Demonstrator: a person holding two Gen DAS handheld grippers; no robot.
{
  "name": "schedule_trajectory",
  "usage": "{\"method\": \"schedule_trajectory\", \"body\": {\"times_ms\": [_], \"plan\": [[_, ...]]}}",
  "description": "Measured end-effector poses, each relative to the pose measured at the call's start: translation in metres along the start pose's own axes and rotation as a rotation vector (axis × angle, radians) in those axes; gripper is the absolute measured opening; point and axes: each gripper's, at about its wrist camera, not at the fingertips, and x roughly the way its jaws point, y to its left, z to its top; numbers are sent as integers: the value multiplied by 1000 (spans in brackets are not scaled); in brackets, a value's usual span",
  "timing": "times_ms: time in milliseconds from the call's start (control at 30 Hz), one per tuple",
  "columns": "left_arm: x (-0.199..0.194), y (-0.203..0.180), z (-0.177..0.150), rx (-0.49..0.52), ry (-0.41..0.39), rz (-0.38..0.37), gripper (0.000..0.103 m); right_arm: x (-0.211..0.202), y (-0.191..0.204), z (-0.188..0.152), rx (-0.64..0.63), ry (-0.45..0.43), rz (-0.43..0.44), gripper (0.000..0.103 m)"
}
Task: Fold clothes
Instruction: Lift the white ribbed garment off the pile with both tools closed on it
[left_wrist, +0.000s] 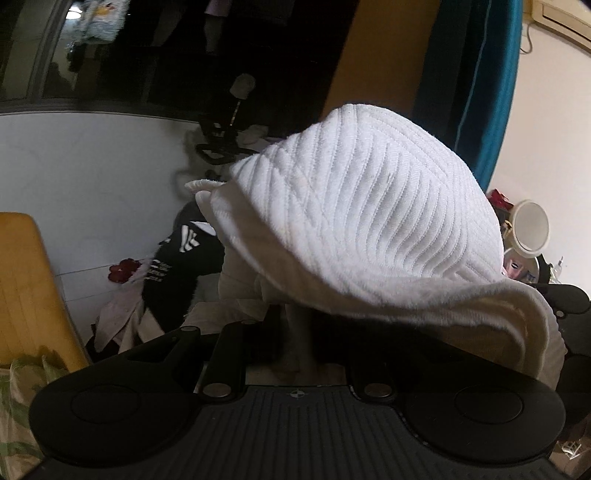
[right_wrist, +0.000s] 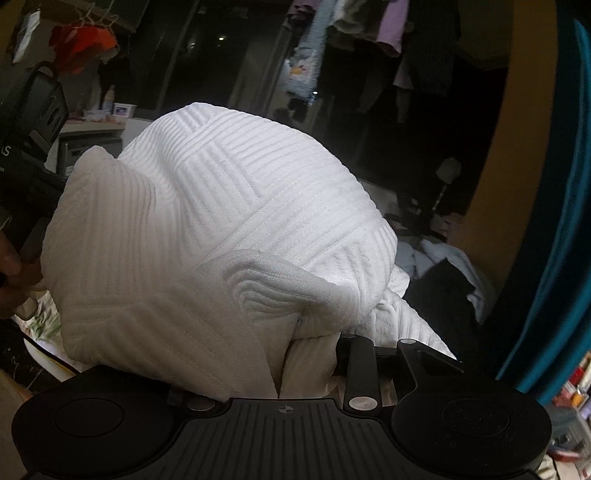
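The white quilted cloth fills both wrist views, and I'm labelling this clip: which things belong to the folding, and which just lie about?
In the job:
white quilted cloth
left tool
right tool

Lying about:
black garment with white print
round mirror
blue curtain
hanging clothes

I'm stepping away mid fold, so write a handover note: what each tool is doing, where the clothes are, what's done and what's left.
Left tool: shut on the white quilted garment, fingertips hidden under it.
Right tool: shut on the same garment, which bunches over it.
The garment hangs lifted between both tools, not laid flat. A black printed garment lies in the pile beyond.
Done: picked up. Left: spread it, fold it, then do the pile.
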Motion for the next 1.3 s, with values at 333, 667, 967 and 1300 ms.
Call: {"method": "schedule_trajectory", "body": {"times_ms": [333,667,967,1300], "plan": [[-12,-8,-6,12,-3,-78,15,-15,46,12,-6,16,-47,30],[-16,-34,-18,49,87,-185,15,-40,81,-6,77,92,-145,30],[3,-57,-23,123,77,-216,15,-85,84,-30,136,55,-194,30],[-12,-193,-59,209,117,-328,15,-220,60,-98,221,25,-323,30]]}}
